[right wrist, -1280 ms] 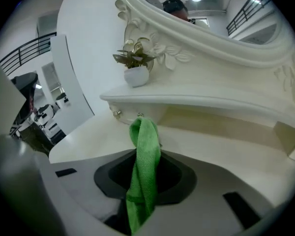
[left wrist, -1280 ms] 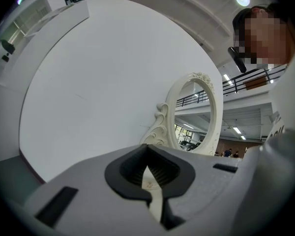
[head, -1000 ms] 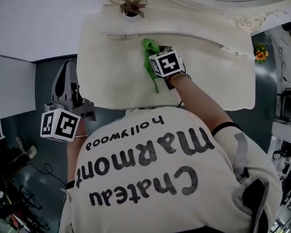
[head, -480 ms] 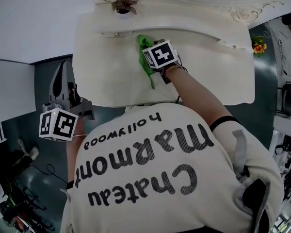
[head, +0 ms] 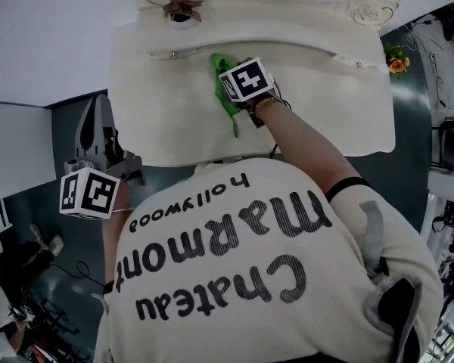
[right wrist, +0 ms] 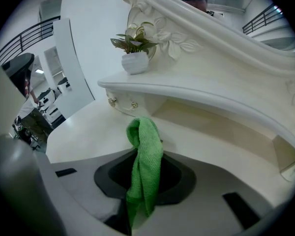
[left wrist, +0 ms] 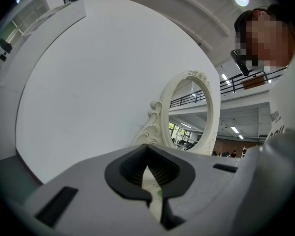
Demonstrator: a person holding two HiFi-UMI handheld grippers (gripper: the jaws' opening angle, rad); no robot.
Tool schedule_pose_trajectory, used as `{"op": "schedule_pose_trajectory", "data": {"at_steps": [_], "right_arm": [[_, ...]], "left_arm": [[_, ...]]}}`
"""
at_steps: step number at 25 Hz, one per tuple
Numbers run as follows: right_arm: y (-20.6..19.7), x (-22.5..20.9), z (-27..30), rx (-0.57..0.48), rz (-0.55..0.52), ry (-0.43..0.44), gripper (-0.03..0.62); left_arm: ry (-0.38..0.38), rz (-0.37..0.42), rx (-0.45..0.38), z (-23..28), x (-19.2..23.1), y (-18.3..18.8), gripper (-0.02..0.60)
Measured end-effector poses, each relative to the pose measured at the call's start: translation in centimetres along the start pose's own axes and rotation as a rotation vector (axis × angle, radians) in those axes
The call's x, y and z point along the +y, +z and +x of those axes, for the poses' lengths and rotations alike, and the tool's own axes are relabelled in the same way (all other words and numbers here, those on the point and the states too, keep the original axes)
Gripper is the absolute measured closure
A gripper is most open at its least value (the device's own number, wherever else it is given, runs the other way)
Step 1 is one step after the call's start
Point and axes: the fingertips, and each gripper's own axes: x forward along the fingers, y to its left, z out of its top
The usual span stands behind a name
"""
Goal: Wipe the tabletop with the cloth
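The only readable print stands on the person's cream T-shirt, in large black letters: "Chateau Marmont" over two lines, with a smaller "Hollywood" as a third line. In the head view the words read upside down, on the near side of the scene.

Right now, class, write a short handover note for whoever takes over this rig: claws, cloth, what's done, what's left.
Right claw: shut on the green cloth, which hangs down to the tabletop near its back.
Left claw: shut, empty, held off the table's left side.
Done: cloth gripped and at the surface.
Left: the wiping; nothing shows which areas are already covered.
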Motion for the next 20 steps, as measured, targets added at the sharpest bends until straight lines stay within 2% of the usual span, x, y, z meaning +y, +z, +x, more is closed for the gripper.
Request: {"op": "schedule_pose_trajectory", "data": {"at_steps": [20], "right_arm": [[-3.0,-4.6,-2.9,-0.023,0.104,-0.073,0.494]], "left_arm": [[-0.070,-0.015,0.038,1.4,-2.4,-1.7,0.574]]}}
